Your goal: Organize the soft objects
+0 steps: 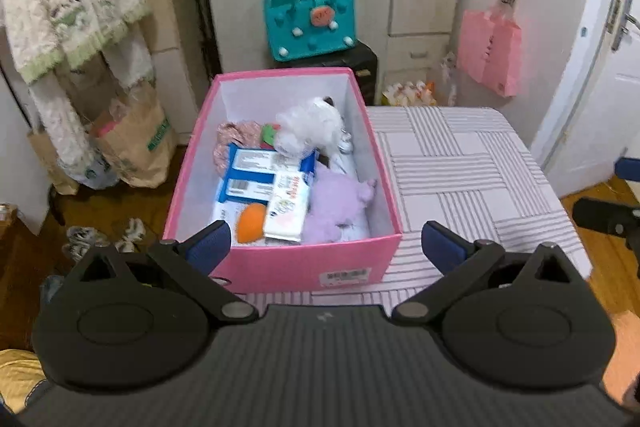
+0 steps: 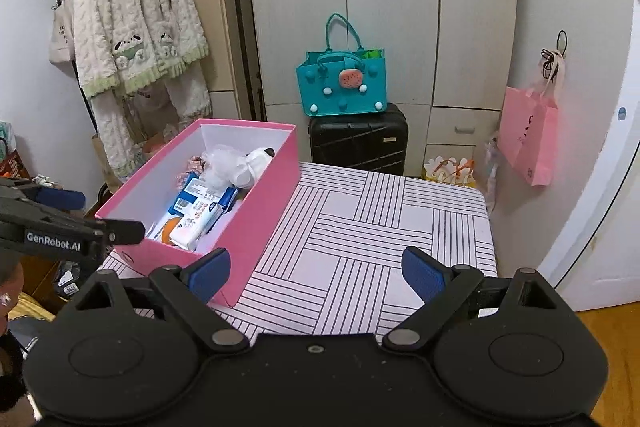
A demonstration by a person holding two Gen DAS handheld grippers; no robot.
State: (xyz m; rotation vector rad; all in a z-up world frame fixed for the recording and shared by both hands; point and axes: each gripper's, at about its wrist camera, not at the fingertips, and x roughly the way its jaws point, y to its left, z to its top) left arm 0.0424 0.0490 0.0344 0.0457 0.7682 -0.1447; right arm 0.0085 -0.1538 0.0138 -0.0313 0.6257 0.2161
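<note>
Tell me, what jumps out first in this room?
The pink box at the left end of the striped table, filled with a white plush, a purple plush and packets. Behind it a teal bag sits on a black suitcase. Both the left gripper and the right gripper are open and empty.

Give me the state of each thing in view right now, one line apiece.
Left tool: open, empty.
Right tool: open, empty.
Pink box: lidless, on the table, holding items.
White plush: in the box, far end.
Purple plush: in the box, near end.
Table: covered with striped cloth.
Wardrobe doors: closed.
</note>
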